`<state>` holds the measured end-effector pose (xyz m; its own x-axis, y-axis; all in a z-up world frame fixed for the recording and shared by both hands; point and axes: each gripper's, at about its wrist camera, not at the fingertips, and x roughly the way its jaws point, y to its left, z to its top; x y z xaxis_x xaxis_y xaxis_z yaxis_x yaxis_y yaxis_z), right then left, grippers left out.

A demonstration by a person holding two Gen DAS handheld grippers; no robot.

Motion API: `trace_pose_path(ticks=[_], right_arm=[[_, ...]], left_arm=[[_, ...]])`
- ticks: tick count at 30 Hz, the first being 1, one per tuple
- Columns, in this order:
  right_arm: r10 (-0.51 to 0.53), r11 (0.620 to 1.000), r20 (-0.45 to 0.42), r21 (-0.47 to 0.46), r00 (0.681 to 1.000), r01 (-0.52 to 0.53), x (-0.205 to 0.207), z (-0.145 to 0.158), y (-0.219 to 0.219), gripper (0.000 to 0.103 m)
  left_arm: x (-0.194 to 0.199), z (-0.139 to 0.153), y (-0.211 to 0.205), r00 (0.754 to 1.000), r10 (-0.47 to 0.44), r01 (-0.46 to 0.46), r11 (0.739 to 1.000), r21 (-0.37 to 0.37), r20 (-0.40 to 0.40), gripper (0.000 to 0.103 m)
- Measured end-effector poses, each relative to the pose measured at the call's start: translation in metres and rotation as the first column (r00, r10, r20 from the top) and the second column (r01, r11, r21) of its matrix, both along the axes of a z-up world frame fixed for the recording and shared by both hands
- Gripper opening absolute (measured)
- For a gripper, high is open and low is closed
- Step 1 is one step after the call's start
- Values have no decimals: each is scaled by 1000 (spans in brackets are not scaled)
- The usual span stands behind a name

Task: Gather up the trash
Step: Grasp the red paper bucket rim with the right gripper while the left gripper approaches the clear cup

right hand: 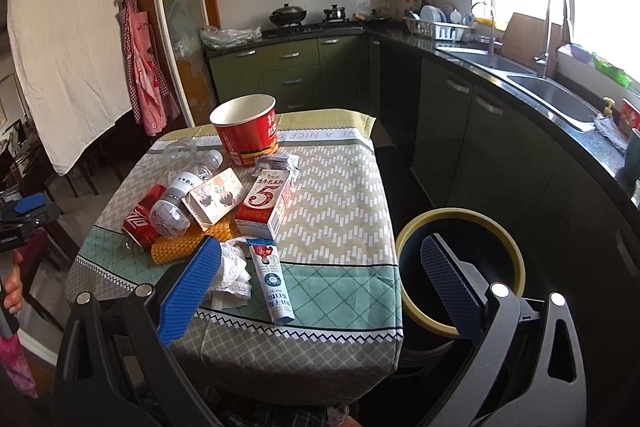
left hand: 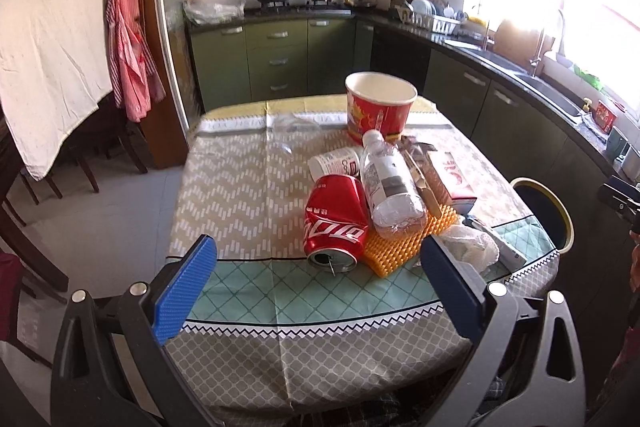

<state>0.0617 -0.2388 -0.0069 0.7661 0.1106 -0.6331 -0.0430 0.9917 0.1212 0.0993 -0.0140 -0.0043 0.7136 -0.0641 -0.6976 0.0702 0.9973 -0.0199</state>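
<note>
Trash lies piled on the table (left hand: pixel 240 195): a crushed red cola can (left hand: pixel 336 223), a clear plastic bottle (left hand: pixel 390 183), an orange mesh pad (left hand: pixel 404 247), a milk carton (right hand: pixel 266 203), a crumpled tissue (right hand: pixel 232 275), a toothpaste tube (right hand: pixel 274 279) and a red paper bucket (left hand: pixel 380 107). A dark bin with a yellow rim (right hand: pixel 460 267) stands right of the table. My left gripper (left hand: pixel 320 275) is open and empty, just short of the can. My right gripper (right hand: pixel 320 279) is open and empty, spanning the table's right edge and the bin.
Green kitchen cabinets (left hand: pixel 276 59) line the back and right, with a sink (right hand: pixel 552 95) under the window. Chairs (left hand: pixel 92 155) and a hanging white cloth (left hand: pixel 52 39) are at the left. A small card box (right hand: pixel 216 199) and a white cup (left hand: pixel 336 163) lie in the pile.
</note>
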Motion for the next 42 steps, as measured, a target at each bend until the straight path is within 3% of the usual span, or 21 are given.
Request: trace_pose_path(ticks=[2,5,8,11,13,16,23,31,35,37,42], right_arm=[[34,999,-42,3,999,-34,23,1,1,99],[67,998,-103,14,992,-66,61,2,4,97],[105,994,-169,48,980,-98,108,5,8,88],[148,988,-234,73,961,-135,160,10,20,73],[169,984,-264,95,950,-148,199,15,28,58],[193,979,-320,130,928,-158,260,16,45,48],[163,986,-428,113,889,-126,369,-8,86,40],[111,994,-513,75,851,-84,425,-43,104,27],[106,994,-544,57,832,-89,434,-59,108,20],[101,995,-550,49,829,-89,437,-65,107,9],[103,995,-551,56,828,-86,440,-70,104,7]], left_arm=[[29,-5,-3,997,-7,9,1000,19,-78,97],[63,-6,-10,992,-21,30,997,73,-121,97],[96,-5,-14,988,-14,29,995,96,-153,97],[124,-6,-16,982,-9,29,994,102,-189,97],[138,-6,-18,979,-8,33,992,119,-202,97],[152,-5,-20,976,-12,42,990,135,-217,97],[193,-5,-10,971,0,39,987,159,-239,97],[232,-24,4,962,6,41,985,167,-271,97],[247,-39,12,958,6,44,985,167,-288,97],[253,-42,14,961,9,41,984,174,-277,97],[268,-56,17,963,19,40,976,212,-269,92]])
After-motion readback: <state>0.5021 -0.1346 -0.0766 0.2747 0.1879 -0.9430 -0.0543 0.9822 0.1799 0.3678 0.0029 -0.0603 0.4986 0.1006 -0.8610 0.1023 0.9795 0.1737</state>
